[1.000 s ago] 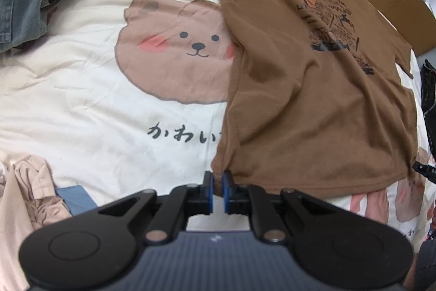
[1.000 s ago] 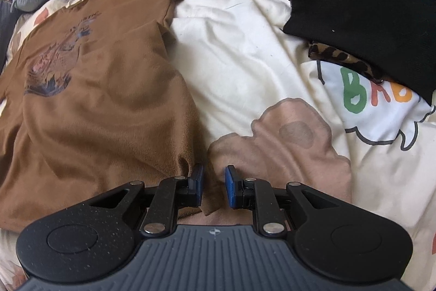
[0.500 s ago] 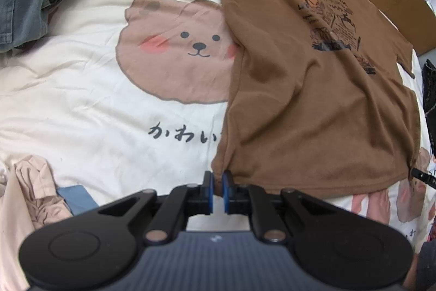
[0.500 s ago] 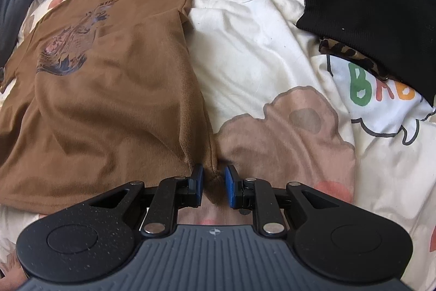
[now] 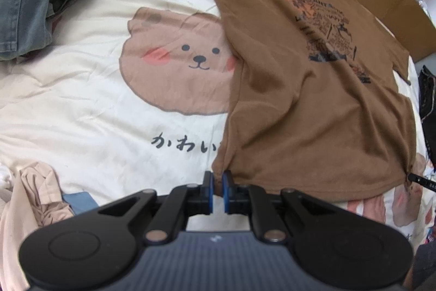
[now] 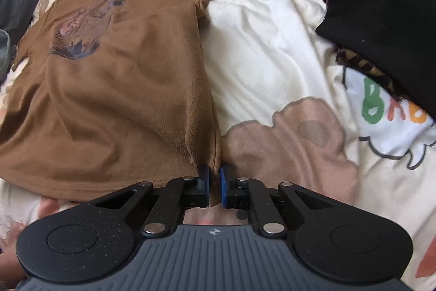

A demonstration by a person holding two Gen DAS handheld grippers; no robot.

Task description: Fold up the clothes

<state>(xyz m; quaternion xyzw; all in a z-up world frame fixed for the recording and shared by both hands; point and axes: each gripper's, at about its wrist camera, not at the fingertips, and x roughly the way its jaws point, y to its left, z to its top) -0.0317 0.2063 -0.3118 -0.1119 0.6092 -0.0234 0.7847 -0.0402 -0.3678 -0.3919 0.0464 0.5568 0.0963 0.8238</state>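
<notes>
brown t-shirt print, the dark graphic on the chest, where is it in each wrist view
Left wrist view: the dark chest print lies upper right, on the brown cotton t-shirt.
Right wrist view: the same print lies upper left.
Shared landmark: the shirt's bottom hem, nearest each camera.

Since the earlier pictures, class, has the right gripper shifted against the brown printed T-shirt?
Yes. The right gripper has just closed on the T-shirt's hem corner, and the black knitted garment sits lower in view.

Black grippers (image 5: 217,188) (image 6: 214,186) (blue-padded jaws, silver rivets)
</notes>
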